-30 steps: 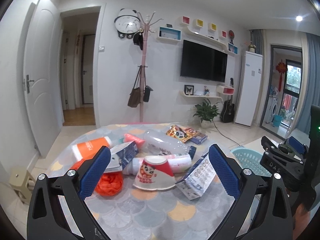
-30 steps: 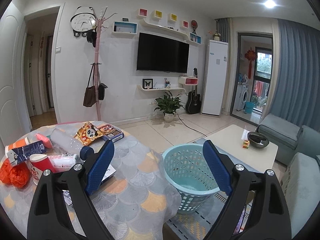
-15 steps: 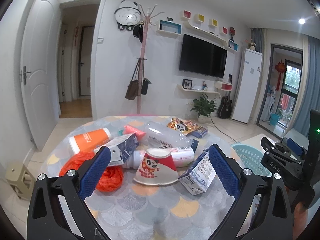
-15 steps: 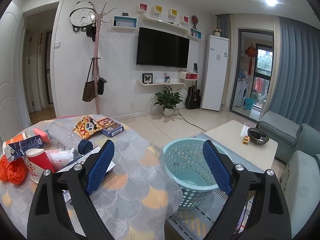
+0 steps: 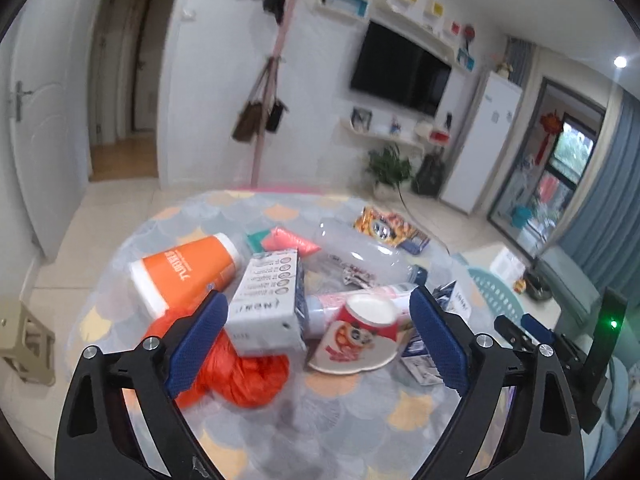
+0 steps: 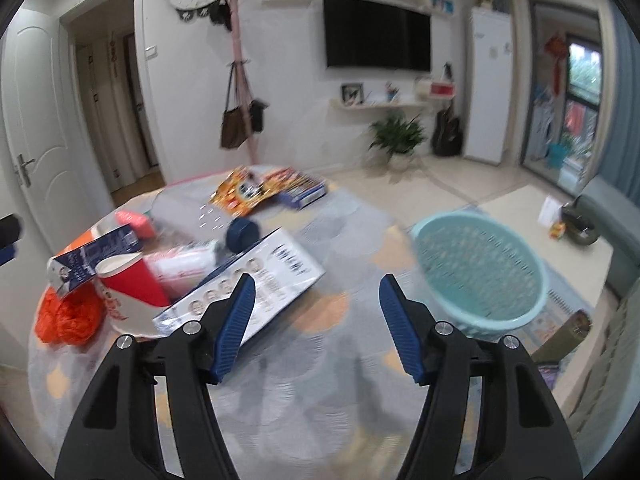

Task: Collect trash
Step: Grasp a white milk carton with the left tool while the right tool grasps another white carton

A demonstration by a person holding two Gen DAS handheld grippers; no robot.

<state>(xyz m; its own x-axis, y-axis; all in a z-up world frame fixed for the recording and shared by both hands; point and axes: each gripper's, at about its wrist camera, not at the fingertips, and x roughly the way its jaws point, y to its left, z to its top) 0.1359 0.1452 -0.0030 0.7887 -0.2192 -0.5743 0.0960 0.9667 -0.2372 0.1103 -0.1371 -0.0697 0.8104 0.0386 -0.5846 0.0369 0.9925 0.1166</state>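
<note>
Trash lies in a heap on the round table [image 5: 320, 432]: an orange cup [image 5: 184, 272], a white carton [image 5: 268, 300], a crumpled orange bag [image 5: 244, 372], a red and white paper cup [image 5: 356, 340], a clear bottle [image 5: 360, 252] and snack packets [image 5: 380, 228]. My left gripper [image 5: 316, 344] is open and empty, just above the carton and paper cup. My right gripper [image 6: 316, 320] is open and empty over the table beside a flat white carton [image 6: 256, 280]. A teal basket [image 6: 480, 272] stands on the floor to the right of the table.
The right gripper's body [image 5: 560, 352] shows at the right edge of the left wrist view. A low coffee table [image 6: 568, 240] and a sofa [image 6: 616, 208] lie beyond the basket. A coat stand [image 6: 244, 92] is behind the table.
Both grippers have tilted down and moved in closer over the table and the trash. The right gripper has swung left towards the flat carton. Both remain open.
</note>
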